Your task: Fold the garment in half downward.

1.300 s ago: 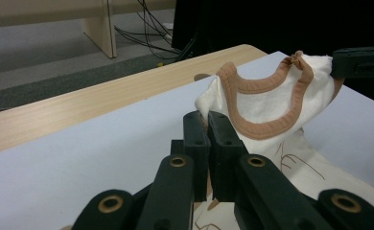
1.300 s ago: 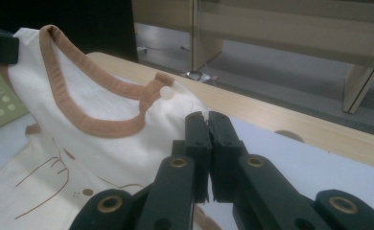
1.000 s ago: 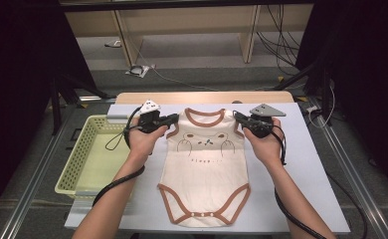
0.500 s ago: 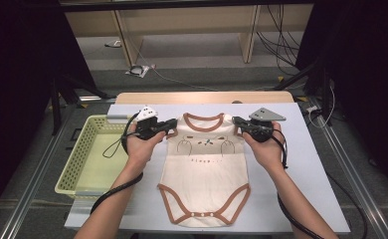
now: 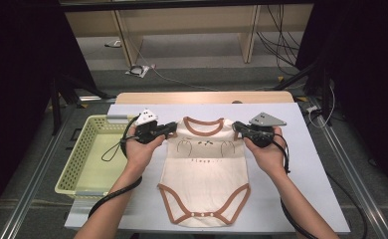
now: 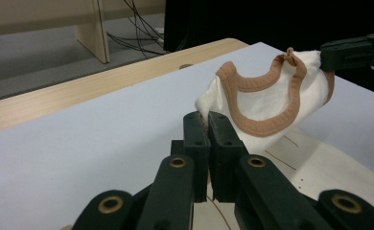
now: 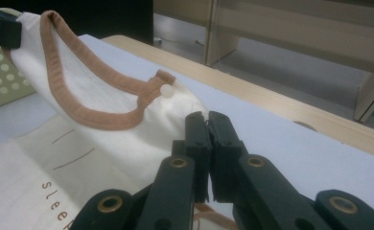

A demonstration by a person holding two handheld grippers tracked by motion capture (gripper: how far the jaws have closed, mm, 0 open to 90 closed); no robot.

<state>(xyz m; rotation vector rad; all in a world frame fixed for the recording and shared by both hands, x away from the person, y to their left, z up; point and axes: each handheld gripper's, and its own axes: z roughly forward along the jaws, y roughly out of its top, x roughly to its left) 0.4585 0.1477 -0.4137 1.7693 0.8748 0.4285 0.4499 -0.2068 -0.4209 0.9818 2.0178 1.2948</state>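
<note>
The left gripper (image 5: 173,128) has its jaws pinched together on one shoulder of the baby bodysuit (image 5: 205,174), and the right gripper (image 5: 236,128) is clamped the same way on the other shoulder, so the cream garment hangs stretched between the two with its brown-trimmed neckline (image 5: 203,126) raised off the surface. In the left gripper view the cloth (image 6: 266,103) rises just beyond the closed jaws and the right gripper's black tips (image 6: 355,50) grip its far corner; in the right gripper view the fabric (image 7: 103,120) spreads away from the jaws, with a small white snap button (image 7: 166,90) on the trim. Below the grippers, toward the person, the body of the garment lies flat, its snap-fastened crotch end nearest the table's edge. Outside the left gripper, just beside the hand (image 5: 142,152) holding it, sits a pale yellow-green mesh basket (image 5: 77,164). Nothing lies between either gripper and the garment. Everything rests on a white sheet (image 5: 301,169) covering the table (image 5: 202,97), whose wooden edge shows beyond the grippers. Farther off are a grey floor, wooden furniture legs (image 5: 249,32) and loose cables (image 5: 281,42).
</note>
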